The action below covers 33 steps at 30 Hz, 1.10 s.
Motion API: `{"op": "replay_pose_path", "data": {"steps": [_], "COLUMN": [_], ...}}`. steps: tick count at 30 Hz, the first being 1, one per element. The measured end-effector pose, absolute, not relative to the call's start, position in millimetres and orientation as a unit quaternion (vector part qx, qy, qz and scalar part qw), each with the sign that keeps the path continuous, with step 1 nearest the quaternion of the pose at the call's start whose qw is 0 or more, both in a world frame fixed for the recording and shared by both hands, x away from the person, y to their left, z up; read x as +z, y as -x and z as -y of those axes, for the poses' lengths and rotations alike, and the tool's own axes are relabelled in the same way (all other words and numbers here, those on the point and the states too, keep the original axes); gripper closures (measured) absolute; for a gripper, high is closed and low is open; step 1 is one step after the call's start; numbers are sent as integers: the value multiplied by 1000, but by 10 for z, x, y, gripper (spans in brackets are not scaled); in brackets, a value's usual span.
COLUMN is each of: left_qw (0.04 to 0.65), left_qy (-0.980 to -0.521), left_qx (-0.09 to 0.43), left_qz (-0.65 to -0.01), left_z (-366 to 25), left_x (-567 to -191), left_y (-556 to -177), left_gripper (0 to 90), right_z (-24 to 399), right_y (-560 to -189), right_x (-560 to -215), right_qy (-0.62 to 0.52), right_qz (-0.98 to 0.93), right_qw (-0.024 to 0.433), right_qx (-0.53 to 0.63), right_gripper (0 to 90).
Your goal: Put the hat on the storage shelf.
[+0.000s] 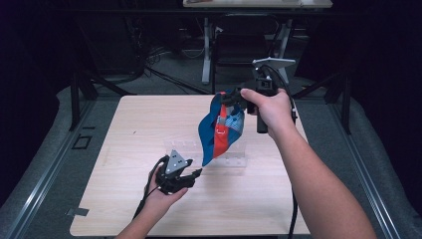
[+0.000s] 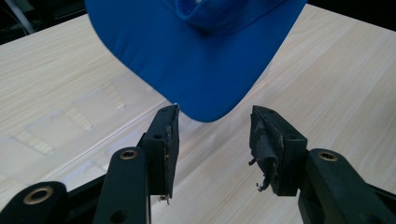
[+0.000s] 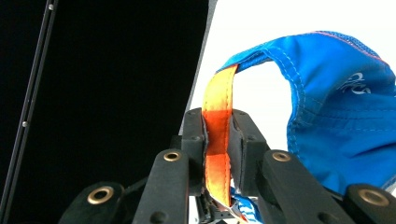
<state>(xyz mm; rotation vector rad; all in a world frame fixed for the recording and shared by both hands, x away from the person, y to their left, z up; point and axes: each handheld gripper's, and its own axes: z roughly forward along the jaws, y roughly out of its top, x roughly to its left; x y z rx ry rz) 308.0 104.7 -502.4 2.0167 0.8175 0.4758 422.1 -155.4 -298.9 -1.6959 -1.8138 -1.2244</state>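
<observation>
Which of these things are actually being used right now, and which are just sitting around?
In use:
blue cap, hanging by its orange strap
right gripper, clamped on the strap
left gripper, open beneath the cap's brim

Sitting around:
clear plastic stand on the table

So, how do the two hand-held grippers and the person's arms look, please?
Both hand-held grippers are black, with linked arms joined by brass-coloured rivets. The left hand-held gripper has a grey three-cornered plate on top and a black cable trailing from it. Its pads look worn and frayed. The right hand-held gripper also carries a grey plate. The forearms are bare; no sleeves show.
</observation>
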Motion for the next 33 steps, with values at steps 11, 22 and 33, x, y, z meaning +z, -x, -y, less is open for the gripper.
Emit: {"op": "replay_pose_path", "data": {"steps": [11, 22, 33], "left_qw": [433, 421, 424], "left_qy": [-820, -827, -827], "left_qx": [189, 194, 194], "left_qz": [-322, -318, -313], "left_z": [-847, -856, -938], "left_x": [-5045, -5075, -5097], "left_y": [-3143, -3160, -3148], "left_gripper": [602, 759, 839], "right_z": [1542, 1524, 1468], "right_y": [-4216, -4197, -4195], "right_x": [-3000, -2995, -2987], "right_qy": [599, 595, 592], "right_qz": [645, 648, 651], "right_qw": [189, 193, 193], "right_qx": [-436, -435, -433], "right_gripper": [775, 775, 775]}}
